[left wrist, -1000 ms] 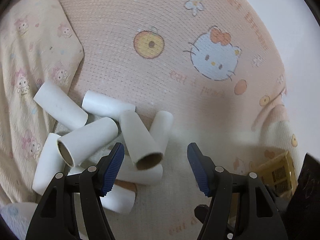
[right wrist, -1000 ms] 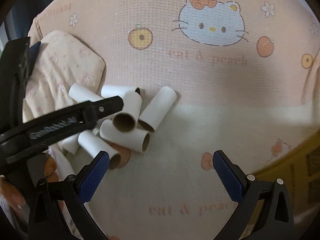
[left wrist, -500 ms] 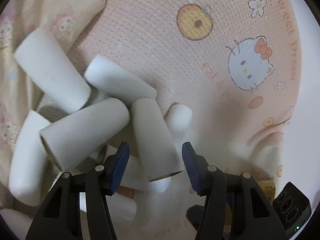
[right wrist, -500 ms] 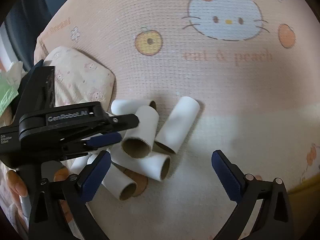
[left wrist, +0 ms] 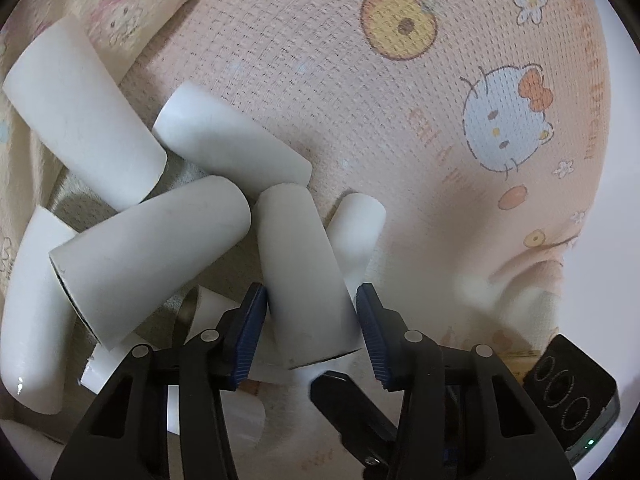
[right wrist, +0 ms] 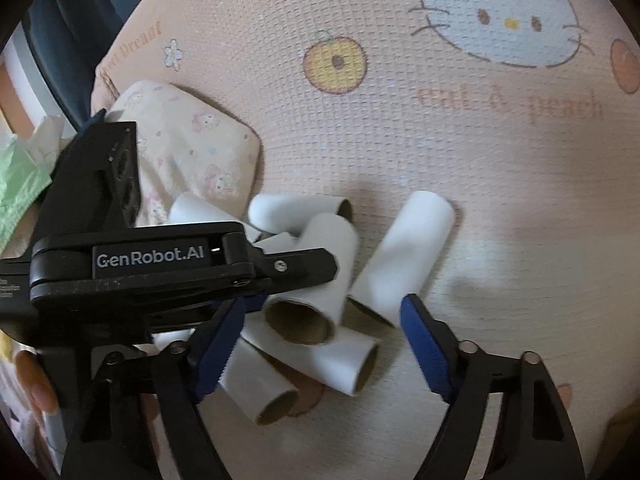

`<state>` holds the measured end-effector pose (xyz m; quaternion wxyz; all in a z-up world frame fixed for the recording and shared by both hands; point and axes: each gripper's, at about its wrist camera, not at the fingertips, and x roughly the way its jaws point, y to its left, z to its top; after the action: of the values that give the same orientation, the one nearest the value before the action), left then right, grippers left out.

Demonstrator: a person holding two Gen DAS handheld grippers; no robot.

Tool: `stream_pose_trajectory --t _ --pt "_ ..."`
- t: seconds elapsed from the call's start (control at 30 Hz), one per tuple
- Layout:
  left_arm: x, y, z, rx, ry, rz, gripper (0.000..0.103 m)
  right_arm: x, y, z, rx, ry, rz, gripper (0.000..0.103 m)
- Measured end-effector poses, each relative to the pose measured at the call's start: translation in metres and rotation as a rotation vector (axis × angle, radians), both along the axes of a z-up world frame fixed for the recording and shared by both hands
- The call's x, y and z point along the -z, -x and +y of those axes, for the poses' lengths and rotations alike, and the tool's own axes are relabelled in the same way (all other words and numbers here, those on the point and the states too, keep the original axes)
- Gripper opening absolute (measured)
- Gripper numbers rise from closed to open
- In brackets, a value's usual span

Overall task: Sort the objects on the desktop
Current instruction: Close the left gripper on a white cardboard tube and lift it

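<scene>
left tongs closing round tube, heaped tubes crowding

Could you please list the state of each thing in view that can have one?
left hand-held gripper: jaws closing, a tube between them, pads at its sides.
right hand-held gripper: jaws closing, nothing gripped yet.
tube between the left jaws: lying tilted atop the heap, open end toward the camera.
separate tube: lying at the heap's right edge.
pile of tubes: lying criss-crossed on the blanket.
</scene>
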<state>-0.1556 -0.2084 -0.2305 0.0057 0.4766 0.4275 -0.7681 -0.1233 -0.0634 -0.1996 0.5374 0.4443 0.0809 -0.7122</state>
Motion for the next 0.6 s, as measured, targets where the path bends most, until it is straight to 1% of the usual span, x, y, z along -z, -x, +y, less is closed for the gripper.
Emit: stream_pose_trajectory --t 0.07,0.13,0.17,0.3,0.4,0.6 --pt "0.001 -0.001 -0.001 0.000 -0.013 -0.002 0.051 -0.001 -0.001 -0.004 -0.022 -0.003 -0.013 0.060" --pt "0.001 -0.001 -0.001 0.003 -0.016 -0.001 0.050 0.000 -0.002 -0.007 -0.035 -0.025 -0.028 0.046" --pt "0.000 -0.002 0.000 0.006 -0.009 0.001 0.050 0.002 -0.001 -0.008 -0.040 -0.032 -0.041 0.044" --pt "-0.004 -0.003 0.003 0.028 0.001 0.008 0.050 -0.003 0.000 -0.005 -0.035 -0.024 -0.055 0.044" --pt "-0.014 -0.013 0.008 0.043 0.008 0.038 0.049 -0.011 -0.004 -0.002 -0.040 -0.027 -0.052 0.044" --pt "-0.042 -0.045 0.030 0.118 0.044 0.148 0.049 -0.048 -0.033 0.023 -0.067 -0.052 0.051 0.044"
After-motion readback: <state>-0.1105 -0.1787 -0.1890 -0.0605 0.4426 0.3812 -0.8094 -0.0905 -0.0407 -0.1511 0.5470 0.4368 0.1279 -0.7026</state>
